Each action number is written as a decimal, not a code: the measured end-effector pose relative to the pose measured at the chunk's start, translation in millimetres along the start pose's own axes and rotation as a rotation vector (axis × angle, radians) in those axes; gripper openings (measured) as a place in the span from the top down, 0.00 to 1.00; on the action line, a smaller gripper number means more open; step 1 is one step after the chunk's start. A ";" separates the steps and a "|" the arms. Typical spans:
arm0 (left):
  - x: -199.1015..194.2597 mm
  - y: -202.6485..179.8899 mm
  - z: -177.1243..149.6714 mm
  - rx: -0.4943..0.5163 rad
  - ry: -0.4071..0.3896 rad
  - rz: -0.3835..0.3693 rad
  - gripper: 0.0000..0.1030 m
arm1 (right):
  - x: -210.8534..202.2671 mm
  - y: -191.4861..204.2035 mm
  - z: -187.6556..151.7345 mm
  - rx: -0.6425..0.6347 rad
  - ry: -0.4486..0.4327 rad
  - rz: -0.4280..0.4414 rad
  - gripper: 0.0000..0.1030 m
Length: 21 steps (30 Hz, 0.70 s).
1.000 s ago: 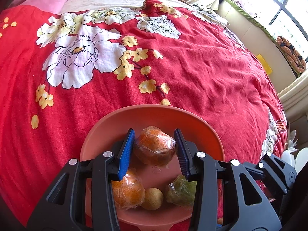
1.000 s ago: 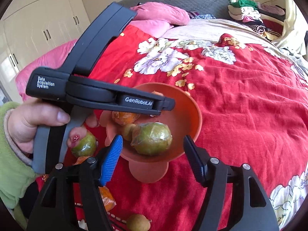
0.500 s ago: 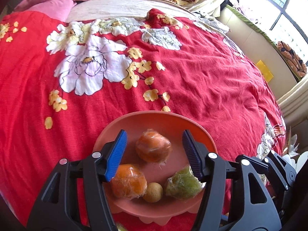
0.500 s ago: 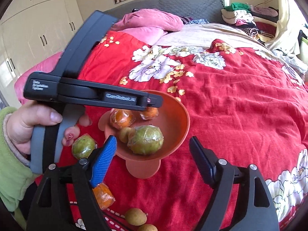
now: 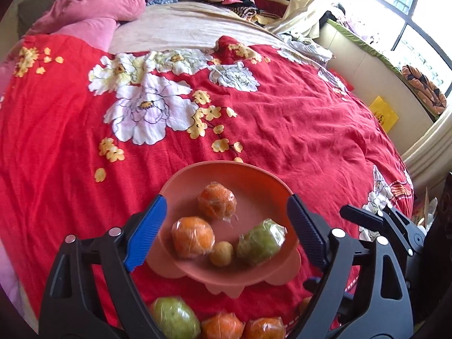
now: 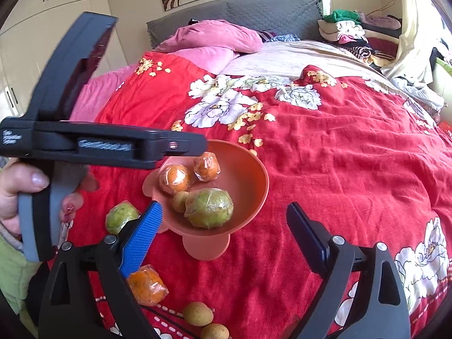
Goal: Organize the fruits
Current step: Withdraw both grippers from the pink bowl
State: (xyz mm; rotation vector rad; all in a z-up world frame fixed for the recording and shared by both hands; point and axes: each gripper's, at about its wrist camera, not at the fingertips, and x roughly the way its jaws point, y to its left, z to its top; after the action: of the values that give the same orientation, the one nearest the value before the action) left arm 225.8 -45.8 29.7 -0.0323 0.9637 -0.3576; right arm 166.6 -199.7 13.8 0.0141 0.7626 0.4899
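An orange footed bowl (image 5: 226,166) stands on the red flowered bedspread. It holds two wrapped oranges (image 5: 217,201) (image 5: 193,237), a small longan (image 5: 221,253) and a wrapped green fruit (image 5: 261,241). My left gripper (image 5: 225,197) hovers above the bowl, its jaws opening, wide apart and touching nothing. My right gripper (image 6: 224,205) hangs in front of the bowl (image 6: 248,175), its jaws also opening, with the green fruit (image 6: 209,207) seen between them but not gripped. In the right wrist view a hand (image 6: 22,180) holds the left gripper (image 6: 197,148) over the bowl's left rim.
Loose on the bedspread near the bowl's foot lie a wrapped green fruit (image 6: 121,217), a wrapped orange (image 6: 147,288) and two longans (image 6: 197,313) (image 6: 214,332). Pink pillows (image 6: 214,35) and folded clothes (image 6: 347,29) lie at the bed's far end. A window bench (image 5: 375,65) runs along the right.
My left gripper let go of the wrapped orange, which now rests in the bowl, then opened wide and rose. My right gripper opened wider, staying almost in place.
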 end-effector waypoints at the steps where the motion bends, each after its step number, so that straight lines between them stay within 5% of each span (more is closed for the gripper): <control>1: -3.3 -0.3 -1.7 0.001 -0.004 -0.002 0.19 | -1.1 0.5 0.2 0.001 -0.003 -0.001 0.12; 7: -23.0 6.8 -15.1 -0.027 -0.039 0.018 0.10 | -8.5 1.0 -1.0 0.003 -0.018 -0.016 0.10; 21: -65.3 27.4 -38.9 -0.079 -0.094 0.076 0.10 | -49.0 -8.6 9.1 0.022 -0.104 -0.063 0.07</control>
State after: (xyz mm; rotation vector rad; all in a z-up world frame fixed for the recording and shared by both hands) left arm 168.4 5.4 54.3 -0.0836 0.8836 -0.2461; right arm 146.1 -226.9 51.1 0.0351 0.6648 0.4177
